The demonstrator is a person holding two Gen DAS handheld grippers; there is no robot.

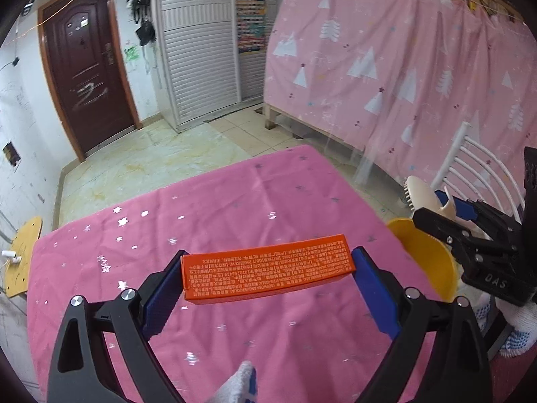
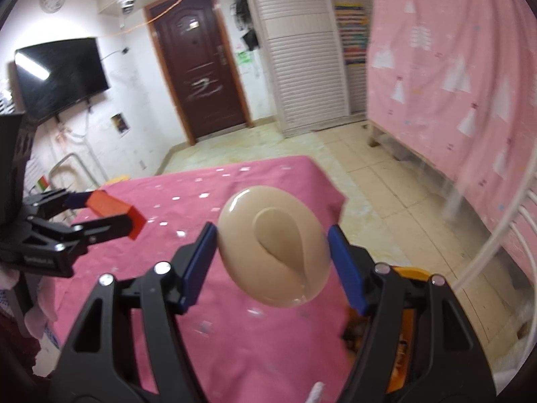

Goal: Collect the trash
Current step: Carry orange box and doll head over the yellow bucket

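Both grippers hold trash above the pink star-print surface.

The left gripper has its blue-padded fingers closed on the two short ends of an orange box printed with small white text, which hangs lengthwise between them, lifted off the cloth at the near side. The right gripper has its fingers pressed against either side of a beige oval brush, smooth back facing the camera; in the left wrist view the same brush shows short bristles on its far face. A yellow bin stands just off the surface's right edge, below the right gripper. Far off are a dark brown door, a white slatted cabinet and, at right, a pink tree-print curtain.
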